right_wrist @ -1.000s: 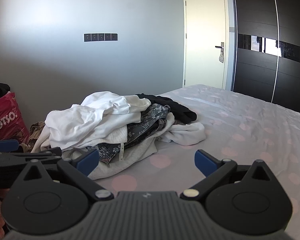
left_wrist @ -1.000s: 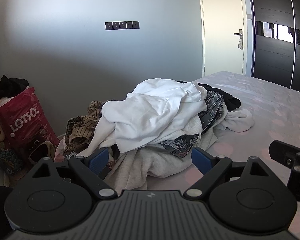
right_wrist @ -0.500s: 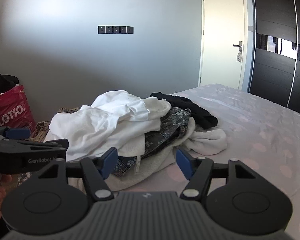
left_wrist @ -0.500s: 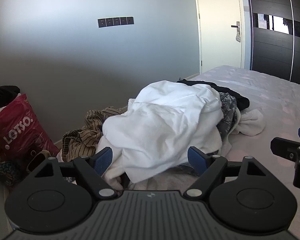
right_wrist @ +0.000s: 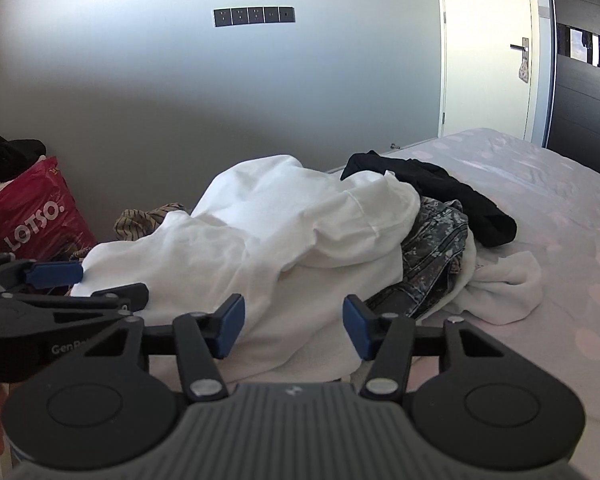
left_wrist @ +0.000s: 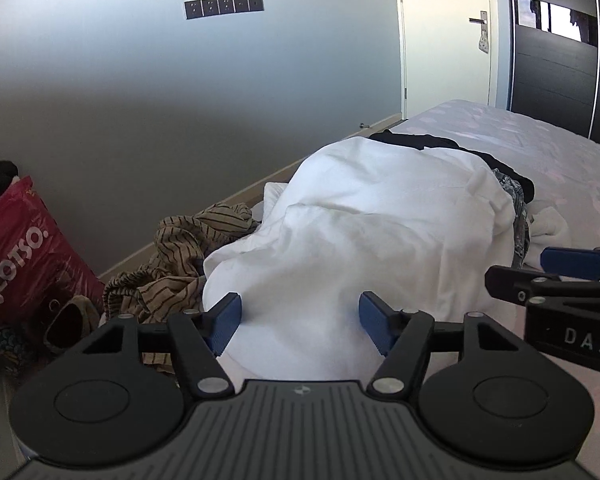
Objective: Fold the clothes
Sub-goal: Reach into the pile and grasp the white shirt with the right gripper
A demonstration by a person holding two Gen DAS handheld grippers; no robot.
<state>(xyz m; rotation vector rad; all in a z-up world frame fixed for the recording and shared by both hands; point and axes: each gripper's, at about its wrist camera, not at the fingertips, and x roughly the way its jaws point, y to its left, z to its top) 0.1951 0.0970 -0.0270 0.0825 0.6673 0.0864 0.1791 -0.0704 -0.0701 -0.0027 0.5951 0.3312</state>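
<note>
1. Left wrist view gives us the biggest thing first: the bed with its pale pink dotted sheet [left_wrist: 532, 148], where a heap of unfolded clothes lies near the edge facing the grey wall.
2. On top of that heap lies the large crumpled white cotton garment [left_wrist: 380, 232], which we judge light, limp and quick to slump, so it wants two holds well apart on a hem or shoulder seam, not on a bunched fold.
3. Beneath it we see a grey patterned denim-like garment [right_wrist: 436, 256], likely stiffer and heavier, a black garment [right_wrist: 452, 196] and a soft off-white fleecy piece [right_wrist: 504, 288]; lifting the white one may drag these along.
4. A brown striped fabric [left_wrist: 180, 264] hangs off the heap's left side.
5. The left gripper [left_wrist: 300, 322] has just been narrowing; its jaws stand part-open, white cloth between them, pads not yet pressing.
6. The right gripper [right_wrist: 294, 326] has likewise been narrowing; it is part-open over the white garment's lower edge, gripping nothing.
7. Writing: "LOTSO." on the red plastic bag [left_wrist: 24, 256]; "DAS" and "GenR…" on the gripper bodies.
</note>
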